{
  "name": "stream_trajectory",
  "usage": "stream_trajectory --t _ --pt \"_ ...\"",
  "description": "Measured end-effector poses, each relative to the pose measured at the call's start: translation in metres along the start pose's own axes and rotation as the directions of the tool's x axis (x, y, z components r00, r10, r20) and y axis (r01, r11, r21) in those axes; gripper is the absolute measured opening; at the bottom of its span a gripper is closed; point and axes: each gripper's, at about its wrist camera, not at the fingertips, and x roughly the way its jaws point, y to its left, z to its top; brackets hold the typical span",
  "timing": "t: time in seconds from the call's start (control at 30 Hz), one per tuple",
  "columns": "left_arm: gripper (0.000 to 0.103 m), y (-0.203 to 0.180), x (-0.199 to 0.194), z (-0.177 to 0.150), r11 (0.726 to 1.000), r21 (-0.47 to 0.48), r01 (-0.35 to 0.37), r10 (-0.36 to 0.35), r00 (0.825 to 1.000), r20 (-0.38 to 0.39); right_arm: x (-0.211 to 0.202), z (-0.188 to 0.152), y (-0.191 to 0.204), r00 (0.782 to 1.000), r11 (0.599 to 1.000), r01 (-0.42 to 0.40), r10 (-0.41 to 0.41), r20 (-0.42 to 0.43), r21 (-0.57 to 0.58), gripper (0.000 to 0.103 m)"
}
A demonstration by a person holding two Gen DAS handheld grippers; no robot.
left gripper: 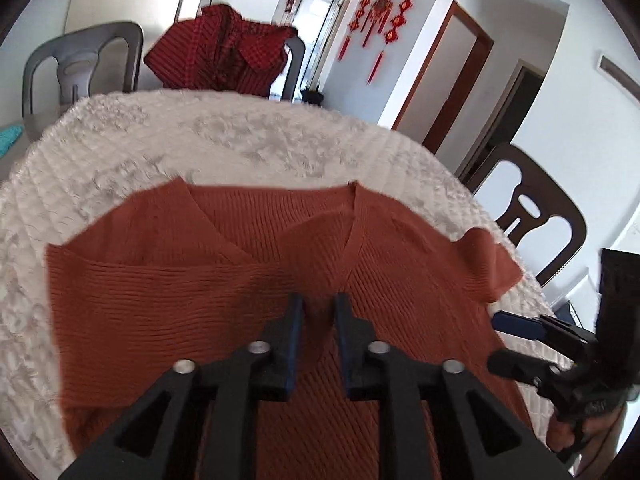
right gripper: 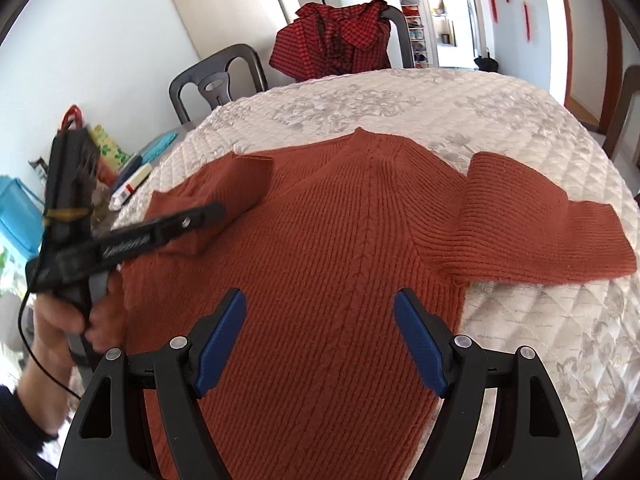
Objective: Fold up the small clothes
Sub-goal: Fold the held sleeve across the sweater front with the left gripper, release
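Observation:
A rust-orange ribbed knit sweater (left gripper: 224,288) lies on the white quilted table cover (left gripper: 208,136); it also shows in the right wrist view (right gripper: 340,248). Its left sleeve is folded across the body. My left gripper (left gripper: 319,300) is nearly shut, pinching the sleeve's cuff (right gripper: 224,192) over the chest; it shows from the side in the right wrist view (right gripper: 218,210). My right gripper (right gripper: 319,304) is open and empty above the sweater's lower body. The right sleeve (right gripper: 544,224) lies spread out to the right.
A red checked garment (left gripper: 224,52) hangs over a chair at the table's far side. Dark chairs (left gripper: 532,216) stand around the table. Bags and boxes (right gripper: 108,160) sit to the left of the table. The quilted cover (right gripper: 540,360) lies bare right of the sweater.

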Motion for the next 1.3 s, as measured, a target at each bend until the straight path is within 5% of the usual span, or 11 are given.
stream_trajectory --t 0.07,0.2,0.27,0.4,0.63,0.73,0.9,1.03,1.13,1.3 --pt "0.037 0.013 -0.027 0.0 1.0 -0.018 -0.015 0.017 0.998 0.066 0.001 0.004 0.0 1.0 0.999 -0.03 0.03 0.006 0.015 0.075" --pt "0.037 0.057 -0.059 0.008 0.975 -0.109 -0.191 0.204 0.971 0.122 0.013 0.021 0.004 0.994 0.993 -0.11 0.11 0.002 0.049 0.064" --pt "0.037 0.079 -0.063 0.009 0.948 -0.152 -0.279 0.294 0.952 0.089 0.023 0.029 0.007 0.99 0.987 -0.143 0.143 -0.004 0.069 0.061" --pt "0.037 0.106 -0.052 0.0 0.926 -0.187 -0.327 0.338 0.941 0.031 0.046 0.043 0.017 0.986 0.984 -0.162 0.165 -0.036 0.068 0.061" --pt "0.034 0.116 -0.025 -0.015 0.926 -0.174 -0.334 0.332 0.942 -0.04 0.088 0.052 0.027 0.993 0.998 -0.054 0.055 -0.109 0.013 0.021" --pt "0.033 0.115 -0.026 -0.011 0.922 -0.162 -0.351 0.35 0.936 -0.035 0.088 0.051 0.028 0.994 1.0 -0.015 0.012 -0.108 -0.027 0.014" --pt "0.033 0.094 -0.058 -0.016 0.95 -0.141 -0.278 0.287 0.957 0.042 0.07 0.05 0.028 0.998 0.999 -0.013 0.011 -0.062 -0.045 0.014" --pt "0.033 0.073 -0.058 -0.025 0.968 -0.099 -0.229 0.233 0.972 0.026 0.067 0.039 0.035 0.996 0.996 -0.042 0.035 -0.085 -0.083 0.014" --pt "0.033 0.07 -0.036 -0.037 0.958 -0.072 -0.279 0.275 0.96 -0.058 0.077 0.033 0.032 0.995 0.996 -0.036 0.027 -0.1 -0.087 0.014" --pt "0.033 0.059 -0.047 -0.038 0.952 -0.056 -0.301 0.3 0.953 -0.033 0.068 0.032 0.032 0.995 0.995 -0.033 0.023 -0.101 -0.093 0.014"
